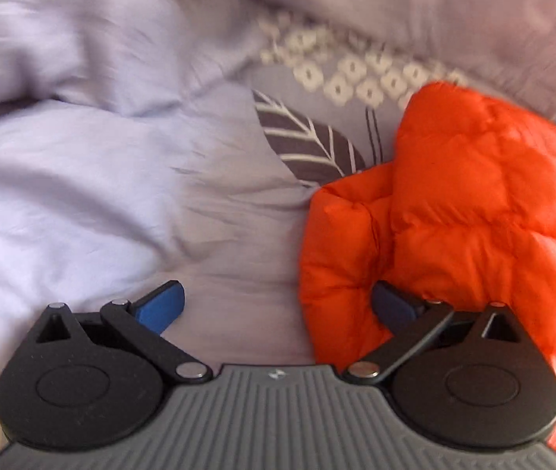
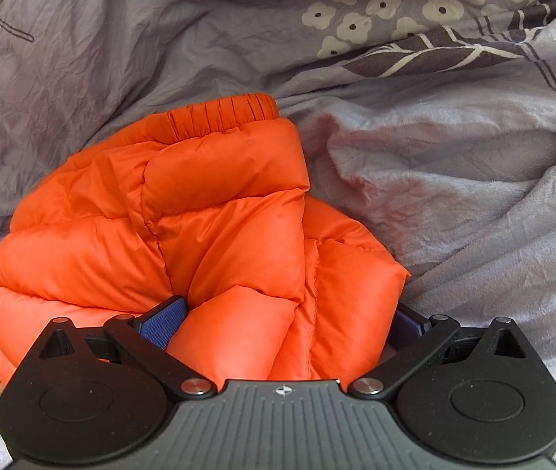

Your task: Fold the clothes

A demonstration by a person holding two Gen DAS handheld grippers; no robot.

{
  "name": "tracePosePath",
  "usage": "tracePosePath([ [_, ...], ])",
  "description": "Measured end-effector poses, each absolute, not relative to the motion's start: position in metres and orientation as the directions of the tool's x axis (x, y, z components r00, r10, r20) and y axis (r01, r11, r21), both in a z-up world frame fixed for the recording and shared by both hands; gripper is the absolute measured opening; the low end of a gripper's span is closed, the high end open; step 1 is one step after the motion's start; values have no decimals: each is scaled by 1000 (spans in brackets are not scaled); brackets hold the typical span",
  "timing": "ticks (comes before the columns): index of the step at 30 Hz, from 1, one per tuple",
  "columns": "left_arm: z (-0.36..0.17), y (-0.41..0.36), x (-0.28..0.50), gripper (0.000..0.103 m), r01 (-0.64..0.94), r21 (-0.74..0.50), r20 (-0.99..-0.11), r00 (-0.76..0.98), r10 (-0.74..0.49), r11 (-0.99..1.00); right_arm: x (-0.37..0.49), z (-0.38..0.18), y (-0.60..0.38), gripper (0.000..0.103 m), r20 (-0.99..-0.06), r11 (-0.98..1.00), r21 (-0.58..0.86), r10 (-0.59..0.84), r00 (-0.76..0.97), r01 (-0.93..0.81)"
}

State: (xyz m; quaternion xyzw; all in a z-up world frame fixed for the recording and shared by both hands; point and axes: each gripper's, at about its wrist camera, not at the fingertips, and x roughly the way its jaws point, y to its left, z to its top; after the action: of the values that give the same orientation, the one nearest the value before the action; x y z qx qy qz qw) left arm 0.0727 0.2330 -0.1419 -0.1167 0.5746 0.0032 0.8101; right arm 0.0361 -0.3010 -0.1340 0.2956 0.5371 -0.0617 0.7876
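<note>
The orange puffer jacket (image 2: 183, 227) is lying bundled on the bed (image 2: 473, 235), resting on lilac bedding with a leaf-and-flower printed duvet (image 2: 375, 11) bunching up behind it; no edge or corner of the bed is showing, so its place on the bed cannot be told more closely. The right hand-held gripper (image 2: 285, 321) is sitting with its jaws spread wide and a thick puffy fold of the jacket bulging between them, the blue pads (image 2: 164, 323) touching the fabric on either side but not looking squeezed shut. The left hand-held gripper (image 1: 278, 305) is also standing apart, one finger pressing into the jacket's side, the other over bare sheet. The jacket is looking light, soft and springy, with a slick shell that is likely slipping under a shallow pinch and puffing back after each fold. A hold on the ribbed cuff (image 2: 223, 111) or a stitched seam is probably gripping better than the padded middle
</note>
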Motion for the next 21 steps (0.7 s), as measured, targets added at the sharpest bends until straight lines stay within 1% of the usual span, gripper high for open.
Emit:
tracePosePath([
  [1,-138,234,65,103,-132,-182,-921,370,-122,974,36,-135,-300,103,-880,819,402,223,419,409],
  [4,-142,235,67,103,-149,-183,-917,383,-114,972,36,-136,-300,103,-875,815,412,232,424,406],
  [5,-145,236,71,103,-150,-201,-916,378,-132,968,36,-136,-303,103,-875,815,413,232,424,406],
  [7,-152,243,78,103,-136,-276,-909,359,-212,952,35,-136,-304,103,-874,815,415,232,427,405],
  [10,-166,257,86,103,-146,-434,-866,338,-368,889,34,-136,-305,103,-869,811,425,239,434,403],
  [12,-173,274,87,103,-187,-583,-794,339,-505,791,32,-136,-306,103,-864,807,432,244,439,402],
  [15,-188,300,86,103,-286,-771,-637,356,-684,569,31,-136,-306,103,-860,805,440,250,444,399],
  [20,-193,312,88,103,-322,-839,-538,380,-752,438,31,-137,-308,103,-857,803,445,254,449,396],
  [21,-191,312,87,103,-304,-857,-511,398,-762,416,31,-137,-307,103,-856,803,446,254,451,396],
])
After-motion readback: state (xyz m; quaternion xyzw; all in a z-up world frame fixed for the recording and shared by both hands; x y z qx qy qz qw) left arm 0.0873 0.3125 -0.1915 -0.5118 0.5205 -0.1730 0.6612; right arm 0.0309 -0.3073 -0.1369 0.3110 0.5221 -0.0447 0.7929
